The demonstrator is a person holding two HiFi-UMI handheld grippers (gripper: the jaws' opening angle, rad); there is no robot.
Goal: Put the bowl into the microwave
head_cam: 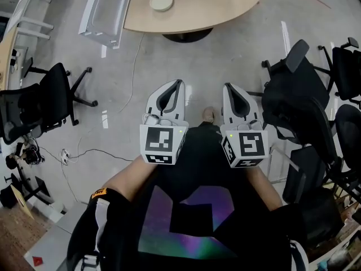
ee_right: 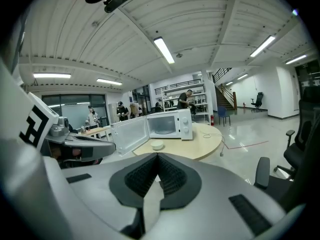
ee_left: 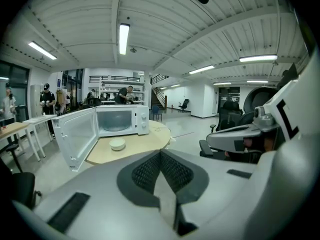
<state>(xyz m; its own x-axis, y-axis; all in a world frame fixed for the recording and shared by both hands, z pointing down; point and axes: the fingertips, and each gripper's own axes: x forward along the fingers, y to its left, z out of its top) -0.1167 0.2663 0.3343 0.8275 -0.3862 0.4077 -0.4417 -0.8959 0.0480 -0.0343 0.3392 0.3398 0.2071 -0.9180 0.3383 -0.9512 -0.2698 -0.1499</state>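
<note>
A pale bowl (head_cam: 161, 2) (ee_left: 117, 144) (ee_right: 158, 145) rests on a round wooden table (head_cam: 225, 4), in front of a white microwave (ee_left: 120, 120) (ee_right: 171, 124). The microwave's door (ee_left: 75, 136) (ee_right: 127, 134) hangs wide open to the left. Both grippers are held close to the person's body, far from the table and well short of the bowl. The left gripper (head_cam: 177, 84) (ee_left: 160, 153) is shut with nothing in it. The right gripper (head_cam: 228, 87) (ee_right: 157, 155) is likewise shut and empty. They sit side by side, pointing toward the table.
Black office chairs stand at the left (head_cam: 39, 103) and crowd the right side (head_cam: 304, 112). A cable (head_cam: 132, 66) trails over the grey floor between me and the table. Several people stand far back in the room (ee_left: 46, 100).
</note>
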